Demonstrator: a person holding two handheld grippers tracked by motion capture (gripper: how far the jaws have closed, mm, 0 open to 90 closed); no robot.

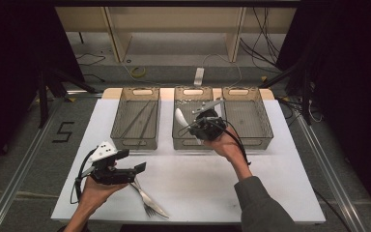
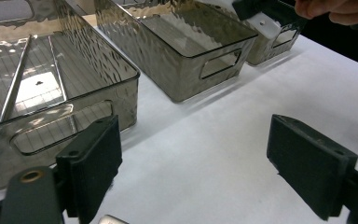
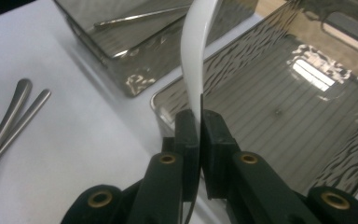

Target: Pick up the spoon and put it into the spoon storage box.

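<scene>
My right gripper [image 1: 193,127] hangs over the near end of the middle bin [image 1: 188,143], shut on the thin handle of a white plastic spoon [image 1: 179,116]. In the right gripper view the spoon [image 3: 196,65] rises from the closed jaws of that gripper [image 3: 199,126] above the bin's ribbed floor [image 3: 279,107]. My left gripper [image 1: 134,160] is at the front left of the table, open and holding nothing. Two metal utensils [image 1: 147,198], one showing fork tines, lie on the table just right of it. The left gripper's jaws [image 2: 196,163] stand wide apart, facing the bins.
Three smoky see-through bins stand in a row at the back of the white table [image 1: 270,193]. The left bin [image 1: 136,121] holds two thin metal rods [image 2: 14,88]. The right bin [image 1: 247,116] looks empty. Cables and a shelf frame lie on the floor beyond.
</scene>
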